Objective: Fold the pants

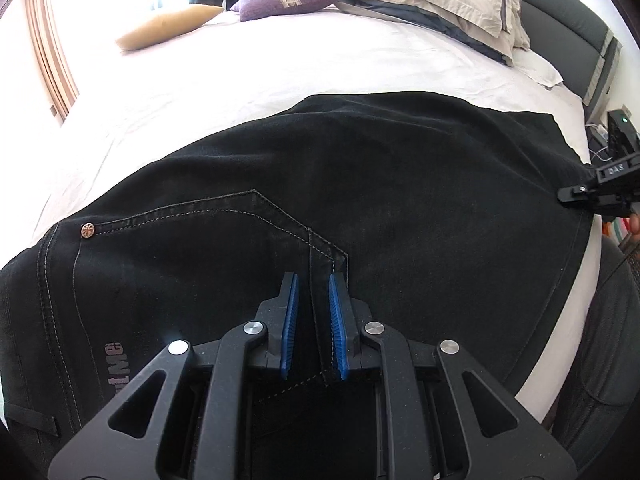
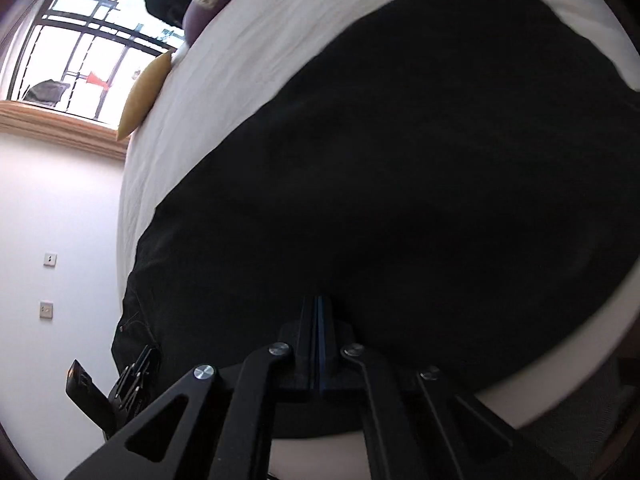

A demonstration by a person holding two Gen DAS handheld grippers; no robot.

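Observation:
Black jeans [image 1: 360, 184] lie spread flat on the white bed sheet [image 1: 260, 80], with a stitched back pocket and a copper rivet [image 1: 87, 230] on the left. My left gripper [image 1: 314, 280] is shut on the near waist edge of the pants, a belt-loop strip pinched between its blue pads [image 1: 291, 312]. My right gripper [image 1: 562, 196] comes in from the right, at the far-right edge of the pants. In the right wrist view its pads [image 2: 318, 306] are pressed together on the near edge of the pants [image 2: 400, 160]. The left gripper [image 2: 134, 372] shows at the lower left.
A yellow cushion [image 1: 168, 26], a purple cushion [image 1: 284, 2] and a folded beige and grey blanket [image 1: 432, 0] lie at the far end of the bed. A grey headboard [image 1: 560, 16] stands to the right. A window [image 2: 80, 52] and a white wall [image 2: 48, 220] are on the left.

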